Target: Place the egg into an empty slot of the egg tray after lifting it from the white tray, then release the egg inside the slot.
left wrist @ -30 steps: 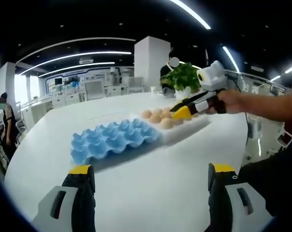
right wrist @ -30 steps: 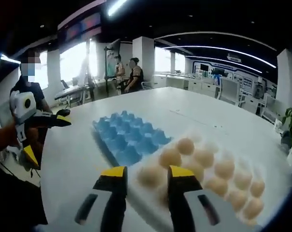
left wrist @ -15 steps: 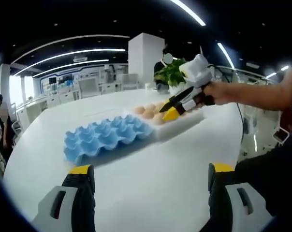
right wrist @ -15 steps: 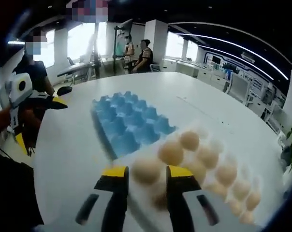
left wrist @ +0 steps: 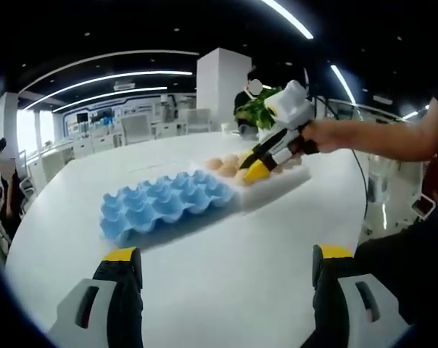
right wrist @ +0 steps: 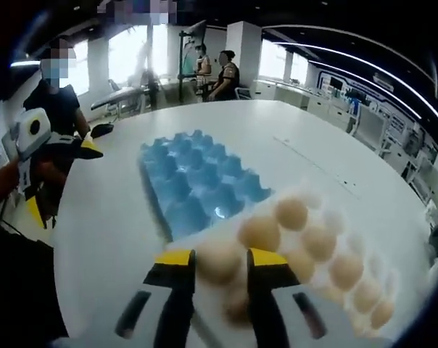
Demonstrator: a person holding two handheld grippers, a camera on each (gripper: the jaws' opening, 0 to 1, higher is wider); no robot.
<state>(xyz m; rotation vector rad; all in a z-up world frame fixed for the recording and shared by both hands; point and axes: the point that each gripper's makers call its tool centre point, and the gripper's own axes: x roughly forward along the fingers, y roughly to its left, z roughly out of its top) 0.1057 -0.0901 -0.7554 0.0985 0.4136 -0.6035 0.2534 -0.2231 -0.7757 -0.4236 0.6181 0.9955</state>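
Lifted slightly since before, right gripper (right wrist: 217, 262) clamps an egg (right wrist: 217, 261) between its jaws, blue egg tray (right wrist: 197, 188) just ahead, white tray (right wrist: 328, 217) ahead-right. Left gripper (left wrist: 222, 264) hangs released over the table (left wrist: 226, 290).

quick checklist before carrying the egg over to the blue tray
1. Egg between the right gripper jaws: ok, the jaws flank it on both sides.
2. Egg lifted clear of the white tray: cannot tell, it is blurred.
3. Empty slots in the blue egg tray: ok, every slot looks empty.
4. Path to the blue tray free: ok, it lies directly beside the white tray.
5. Left gripper out of the way: ok, open and held back over bare table.
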